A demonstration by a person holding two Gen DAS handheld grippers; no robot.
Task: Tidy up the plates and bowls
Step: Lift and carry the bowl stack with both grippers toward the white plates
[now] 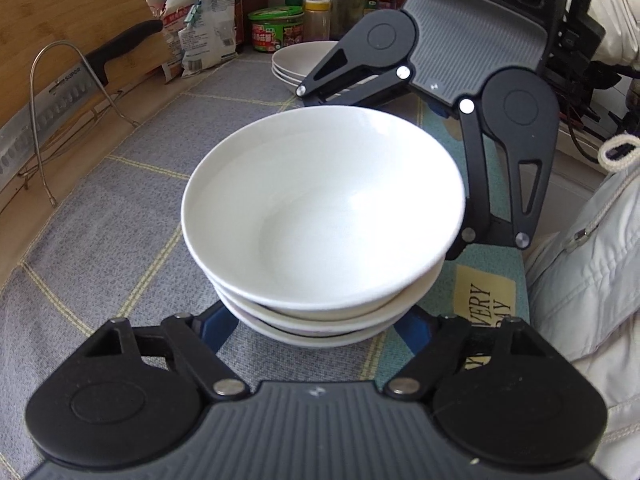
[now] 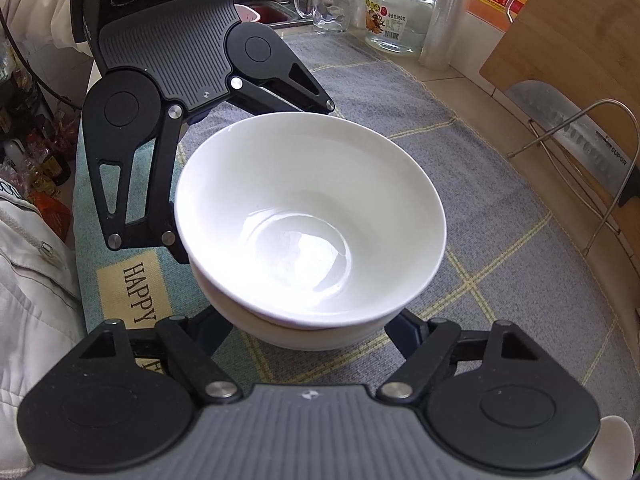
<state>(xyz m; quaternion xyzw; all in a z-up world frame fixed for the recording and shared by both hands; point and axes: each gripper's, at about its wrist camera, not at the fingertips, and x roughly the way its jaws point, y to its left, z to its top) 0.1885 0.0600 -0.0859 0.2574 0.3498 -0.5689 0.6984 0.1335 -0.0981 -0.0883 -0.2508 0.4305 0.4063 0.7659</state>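
A stack of three white bowls [image 1: 320, 208] stands on the grey checked mat [image 1: 120, 208]. My left gripper [image 1: 316, 332] reaches in from the near side, its blue fingers [image 1: 218, 326] pressed against the lowest bowl on both sides. My right gripper [image 1: 380, 174] comes from the opposite side; one of its fingers [image 1: 460, 240] lies against the stack's right flank. In the right wrist view the same bowl stack [image 2: 312, 216] sits between the right gripper [image 2: 312, 332] pads, with the left gripper [image 2: 256, 180] behind it. All fingertips are hidden by the bowls.
A stack of white plates [image 1: 296, 60] sits further back on the mat. A knife in a wire rack [image 1: 60, 92] and a wooden cutting board [image 1: 68, 20] stand left. Sauce bottles, jars [image 1: 276, 28] and a glass mug [image 2: 328, 4] line the back. A person's white jacket [image 1: 580, 280] is right.
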